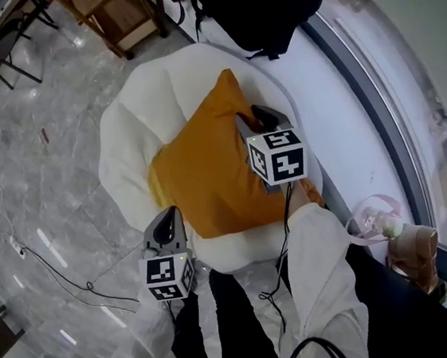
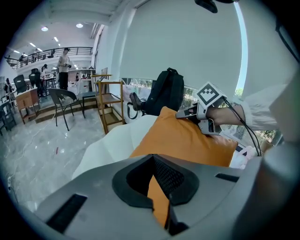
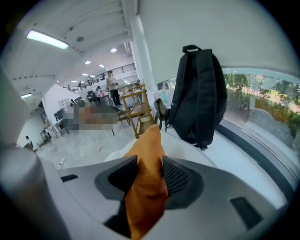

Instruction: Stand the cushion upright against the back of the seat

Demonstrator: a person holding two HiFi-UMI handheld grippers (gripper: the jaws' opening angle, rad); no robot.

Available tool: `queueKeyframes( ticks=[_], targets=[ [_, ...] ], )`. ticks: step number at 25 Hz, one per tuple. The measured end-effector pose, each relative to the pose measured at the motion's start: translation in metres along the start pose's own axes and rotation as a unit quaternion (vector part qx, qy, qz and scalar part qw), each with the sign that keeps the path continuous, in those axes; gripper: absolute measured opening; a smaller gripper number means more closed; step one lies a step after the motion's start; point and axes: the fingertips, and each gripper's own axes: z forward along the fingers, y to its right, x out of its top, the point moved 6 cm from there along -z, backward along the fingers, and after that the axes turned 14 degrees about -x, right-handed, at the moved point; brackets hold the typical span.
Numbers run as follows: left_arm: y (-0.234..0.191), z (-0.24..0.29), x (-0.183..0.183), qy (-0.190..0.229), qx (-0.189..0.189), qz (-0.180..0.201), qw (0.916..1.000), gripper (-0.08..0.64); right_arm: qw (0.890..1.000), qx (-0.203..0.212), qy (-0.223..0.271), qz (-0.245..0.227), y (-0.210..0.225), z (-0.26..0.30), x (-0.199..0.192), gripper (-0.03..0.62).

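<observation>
While the orange cushion [image 1: 208,172] lies tilted on the white seat [image 1: 128,139] with 1 corner pointing far, the step in hand looks like propping it against the seat's back. At its near corner the left gripper [image 1: 173,210] is clamped on a thin fold of fabric. On the far right edge the right gripper [image 1: 252,115] has its jaws apart around a thick fold, seemingly slack rather than pinching. Next, I judge, the cushion must be tipped steeper and freed without sliding. Only the head view shows the cushion's whole outline; only the 2 gripper views show the fabric between each pair of jaws.
</observation>
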Motion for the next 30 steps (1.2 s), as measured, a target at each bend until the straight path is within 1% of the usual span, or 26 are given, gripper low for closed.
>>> queueKeyframes(
  ticks=[2,9,14,17,20,22,24,27,29,30],
  targets=[
    [0.001,0.002,0.000,-0.003,0.000,-0.001,1.0000,-0.002,1.000,-0.010,0.019,0.014,0.004,-0.004,-0.003,0.222],
    [0.003,0.003,0.002,-0.003,-0.011,0.004,0.9999,-0.002,0.995,-0.020,0.062,0.075,0.016,-0.030,-0.002,0.230],
    [0.000,-0.001,0.005,0.005,-0.016,0.000,0.9999,-0.002,0.984,-0.045,0.097,0.141,0.022,-0.066,0.001,0.229],
    [-0.002,-0.004,0.006,0.011,-0.020,-0.010,0.9997,-0.002,0.977,-0.056,0.103,0.180,0.018,-0.092,-0.008,0.229],
    [-0.003,-0.010,0.018,0.019,-0.025,-0.008,0.9995,-0.002,0.969,-0.071,0.102,0.211,0.010,-0.125,-0.022,0.225],
    [0.001,-0.018,0.031,0.027,-0.033,-0.005,0.9991,-0.002,0.967,-0.100,0.102,0.209,0.006,-0.150,-0.030,0.215],
    [0.007,-0.033,0.044,0.035,-0.044,-0.001,0.9984,-0.002,0.967,-0.130,0.102,0.192,-0.002,-0.178,-0.036,0.200],
    [0.011,-0.060,0.066,0.045,-0.059,0.016,0.9971,-0.002,0.965,-0.165,0.107,0.172,-0.015,-0.220,-0.037,0.178],
    [0.012,-0.079,0.079,0.053,-0.066,0.023,0.9961,-0.002,0.963,-0.181,0.109,0.166,-0.025,-0.246,-0.033,0.119],
    [0.012,-0.090,0.085,0.057,-0.068,0.024,0.9957,-0.002,0.962,-0.186,0.111,0.168,-0.031,-0.259,-0.030,0.106]
  ],
)
